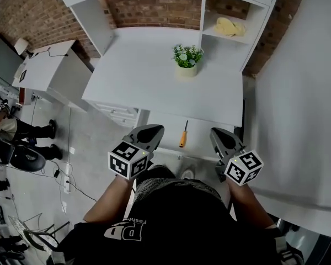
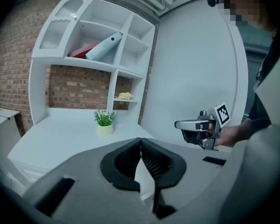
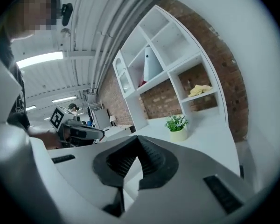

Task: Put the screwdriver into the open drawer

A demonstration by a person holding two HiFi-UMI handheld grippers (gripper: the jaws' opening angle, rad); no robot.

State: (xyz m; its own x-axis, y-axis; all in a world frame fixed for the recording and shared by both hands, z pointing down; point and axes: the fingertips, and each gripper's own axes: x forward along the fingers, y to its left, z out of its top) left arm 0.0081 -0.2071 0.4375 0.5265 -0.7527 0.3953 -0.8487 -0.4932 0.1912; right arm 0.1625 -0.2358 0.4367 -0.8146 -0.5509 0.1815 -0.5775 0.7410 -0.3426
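Screwdriver [image 1: 182, 134] appears to lie already in the open drawer [image 1: 201, 139] under the desk [image 1: 149, 76]. The left gripper [image 1: 154, 130] and right gripper [image 1: 216, 132] flank it, jaws pressed together and empty. A careless knock could roll it off the drawer's front edge.

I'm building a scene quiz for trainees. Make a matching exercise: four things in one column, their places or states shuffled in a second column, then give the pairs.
Things
1. screwdriver
2. potted plant
3. yellow object
4. left gripper

Places or states
A. on the desk top
B. jaws together, nothing between them
C. lying in the open drawer
D. in a shelf compartment at the right of the head view

Pairs: 1-C, 2-A, 3-D, 4-B
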